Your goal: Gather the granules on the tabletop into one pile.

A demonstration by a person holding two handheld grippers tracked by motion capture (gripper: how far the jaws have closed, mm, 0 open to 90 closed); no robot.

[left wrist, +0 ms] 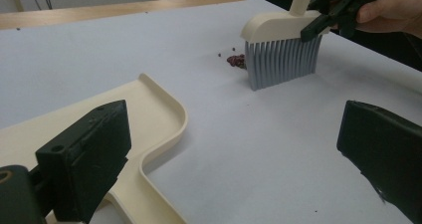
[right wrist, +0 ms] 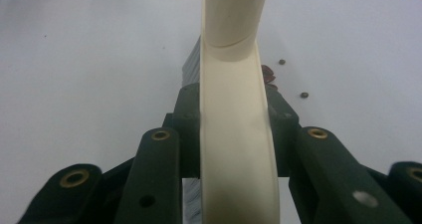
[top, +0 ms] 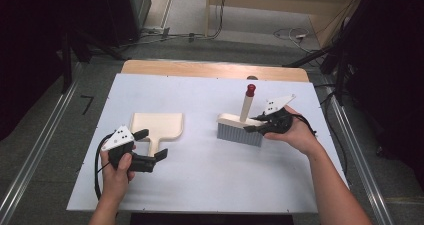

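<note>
High view: the right hand-held gripper (top: 255, 124) is clamped on the cream head of the brush (top: 241, 127), which stands with grey bristles on the white worktop (top: 210, 185) and its red-tipped handle pointing up. The dustpan (top: 157, 127) lies flat left of the brush, a clear gap apart, handle toward the person. The left hand-held gripper (top: 151, 145) sits at that handle with its jaws spread wide.

Left gripper view: the left hand-held gripper (left wrist: 234, 149) is open; one jaw hangs over the dustpan (left wrist: 149, 109) handle, the other over bare worktop, neither pressing on it. Farther off, the brush (left wrist: 281, 55) stands just beside a small heap of dark crumbs (left wrist: 237, 60).

Right gripper view: the right hand-held gripper (right wrist: 234, 134) has both jaws tight against the sides of the brush (right wrist: 234, 149) head. Crumbs (right wrist: 270, 75) lie close beside the bristles.
</note>
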